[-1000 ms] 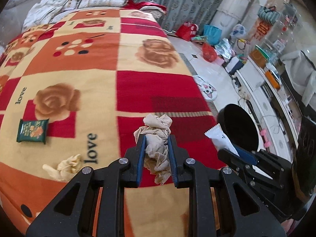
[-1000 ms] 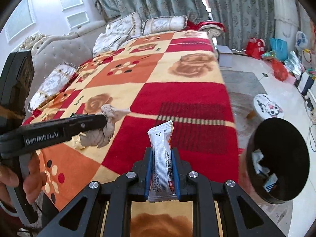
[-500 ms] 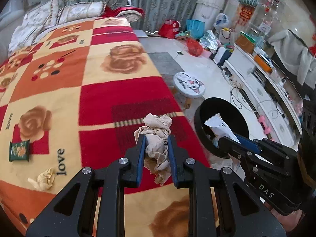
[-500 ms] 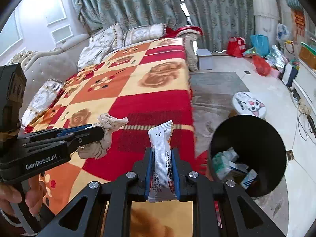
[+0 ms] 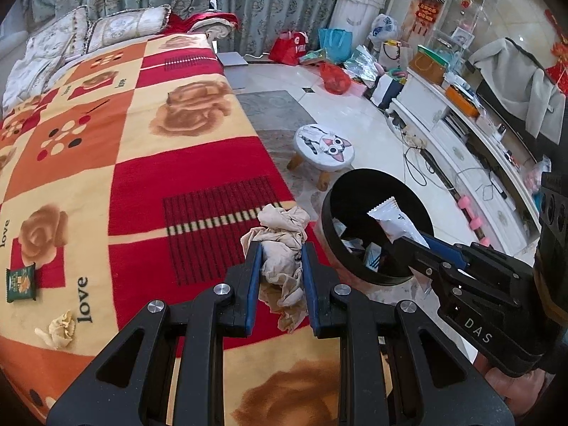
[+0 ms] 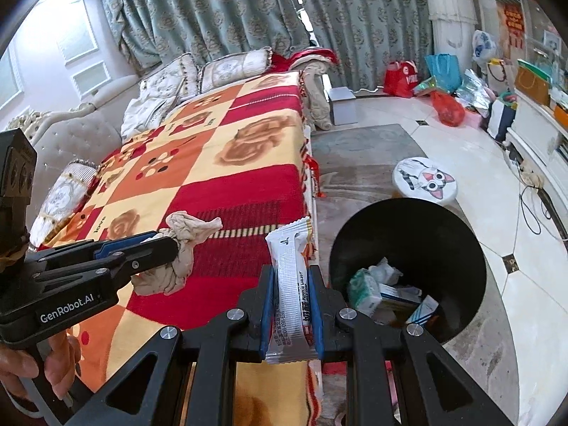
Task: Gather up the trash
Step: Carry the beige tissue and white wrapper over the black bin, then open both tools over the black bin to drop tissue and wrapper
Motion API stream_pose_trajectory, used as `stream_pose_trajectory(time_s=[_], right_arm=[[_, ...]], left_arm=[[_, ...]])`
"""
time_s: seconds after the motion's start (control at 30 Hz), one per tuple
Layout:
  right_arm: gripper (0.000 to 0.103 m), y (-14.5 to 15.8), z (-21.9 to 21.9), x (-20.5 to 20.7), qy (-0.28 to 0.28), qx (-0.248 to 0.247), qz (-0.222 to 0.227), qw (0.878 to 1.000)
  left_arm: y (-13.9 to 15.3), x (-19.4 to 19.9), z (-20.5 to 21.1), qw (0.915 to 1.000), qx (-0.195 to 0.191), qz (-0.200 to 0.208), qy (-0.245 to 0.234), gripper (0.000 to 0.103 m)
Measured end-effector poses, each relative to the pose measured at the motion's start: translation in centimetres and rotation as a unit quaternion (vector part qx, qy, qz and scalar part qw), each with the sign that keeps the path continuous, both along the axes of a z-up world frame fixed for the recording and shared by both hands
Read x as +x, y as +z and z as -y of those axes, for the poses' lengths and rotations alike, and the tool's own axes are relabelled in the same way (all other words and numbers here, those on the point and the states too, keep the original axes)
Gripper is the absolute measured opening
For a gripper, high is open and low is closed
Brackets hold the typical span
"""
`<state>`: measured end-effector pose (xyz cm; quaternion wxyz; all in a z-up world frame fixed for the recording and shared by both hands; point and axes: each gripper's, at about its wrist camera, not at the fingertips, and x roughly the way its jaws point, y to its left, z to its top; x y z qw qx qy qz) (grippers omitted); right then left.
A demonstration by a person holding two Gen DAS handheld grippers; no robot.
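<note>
Trash is being carried in both grippers: the left hand-held gripper (image 5: 281, 269) is clamping a crumpled beige tissue (image 5: 282, 245) over the near right edge of the bed (image 5: 184, 163), and the right hand-held gripper (image 6: 291, 305) is pinching a white snack wrapper (image 6: 291, 284) upright between its pads. A black bin (image 6: 408, 245) with packets inside is standing on the floor just right of the bed. A green packet (image 5: 20, 281) and another tissue wad (image 5: 60, 328) are lying on the blanket at the near left.
</note>
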<state>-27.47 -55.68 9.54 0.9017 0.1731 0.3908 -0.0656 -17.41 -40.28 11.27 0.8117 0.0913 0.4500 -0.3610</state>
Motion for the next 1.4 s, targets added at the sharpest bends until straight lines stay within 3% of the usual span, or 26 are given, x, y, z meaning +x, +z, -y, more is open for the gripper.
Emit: stream_pose_trajectory(time_s=[1.0, 1.4], right_arm=[[0.018, -2.8, 7.8, -2.0, -0.067, 0.018, -0.024, 0.997], [0.018, -5.0, 10.7, -1.8, -0.088, 0.033, -0.043, 0.995]], left_arm=[[-2.1, -1.0, 9.5, 0.9975, 0.0, -0.038, -0.059, 0.02], [-4.3, -0.3, 13.0, 0.9955, 0.004, -0.066, -0.068, 0.02]])
